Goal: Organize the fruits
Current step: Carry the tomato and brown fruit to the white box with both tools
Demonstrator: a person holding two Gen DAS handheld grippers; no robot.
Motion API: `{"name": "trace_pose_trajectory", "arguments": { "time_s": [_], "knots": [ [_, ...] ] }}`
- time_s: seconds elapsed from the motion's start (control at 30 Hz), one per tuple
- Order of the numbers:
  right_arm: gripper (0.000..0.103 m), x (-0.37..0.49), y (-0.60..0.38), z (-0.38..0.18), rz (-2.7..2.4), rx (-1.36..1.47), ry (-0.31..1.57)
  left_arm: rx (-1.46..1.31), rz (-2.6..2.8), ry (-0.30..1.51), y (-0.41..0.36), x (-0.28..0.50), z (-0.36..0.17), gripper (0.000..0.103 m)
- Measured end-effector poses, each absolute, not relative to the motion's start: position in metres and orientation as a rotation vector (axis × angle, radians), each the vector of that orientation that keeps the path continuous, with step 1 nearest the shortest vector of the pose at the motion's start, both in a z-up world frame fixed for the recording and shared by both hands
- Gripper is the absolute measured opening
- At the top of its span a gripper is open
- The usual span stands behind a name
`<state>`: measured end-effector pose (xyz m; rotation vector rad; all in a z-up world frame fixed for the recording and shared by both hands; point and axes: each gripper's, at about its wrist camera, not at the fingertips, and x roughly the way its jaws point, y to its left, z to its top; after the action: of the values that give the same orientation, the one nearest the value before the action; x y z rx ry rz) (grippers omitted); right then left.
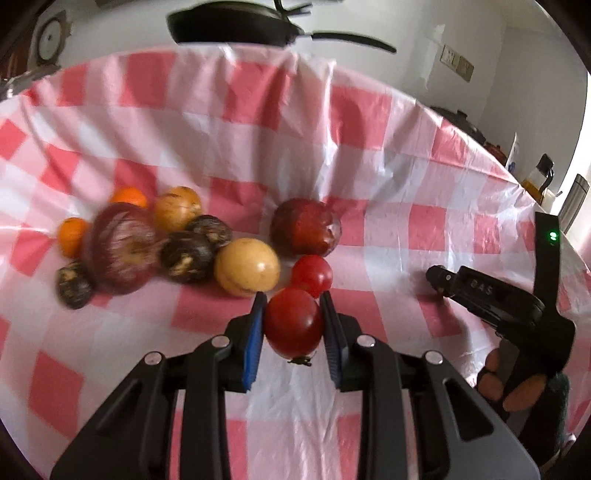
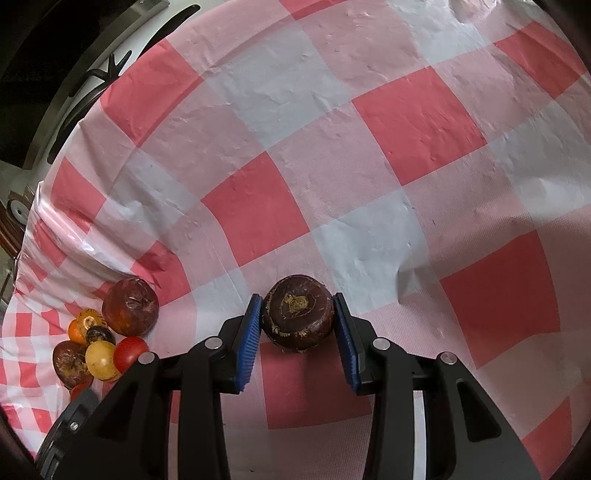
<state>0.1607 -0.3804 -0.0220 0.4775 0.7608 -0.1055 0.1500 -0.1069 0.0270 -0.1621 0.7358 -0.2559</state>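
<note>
My left gripper (image 1: 293, 306) is shut on a red tomato (image 1: 293, 325), held just above the checked cloth. Right behind it lies a second red tomato (image 1: 311, 275), with a large red apple (image 1: 304, 227) farther back. To the left sits a cluster: a yellow round fruit (image 1: 246, 266), dark brown water chestnuts (image 1: 186, 254), a striped red apple (image 1: 122, 247) and small oranges (image 1: 72, 236). My right gripper (image 2: 298, 306) is shut on a dark brown water chestnut (image 2: 297, 314) over the cloth. The same cluster (image 2: 99, 341) shows at the lower left of the right wrist view.
A red-and-white checked tablecloth (image 1: 332, 129) covers the table. A black frying pan (image 1: 236, 24) stands beyond its far edge. Bottles and jars (image 1: 543, 177) line the right side. The other gripper and the gloved hand holding it (image 1: 517, 384) are at the right.
</note>
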Motion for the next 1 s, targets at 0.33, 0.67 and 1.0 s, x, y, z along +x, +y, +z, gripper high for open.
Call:
{"name": "trace_pose_trajectory", "arguments": {
  "time_s": [0.33,0.67,1.0],
  "knots": [
    [0.038,0.128,-0.343,-0.015,-0.051,0.45,0.712,-0.244,-0.147,0.707,-0.033,0.07,0.028,0.029],
    [0.038,0.004,-0.187,0.008,0.259,0.333,0.734,-0.315,-0.042,0.63,0.038,0.005,0.045,0.029],
    [0.038,-0.103,-0.068,0.004,0.499,0.126,0.811,-0.218,0.056,0.625,0.107,-0.102,0.04,0.029]
  ]
}}
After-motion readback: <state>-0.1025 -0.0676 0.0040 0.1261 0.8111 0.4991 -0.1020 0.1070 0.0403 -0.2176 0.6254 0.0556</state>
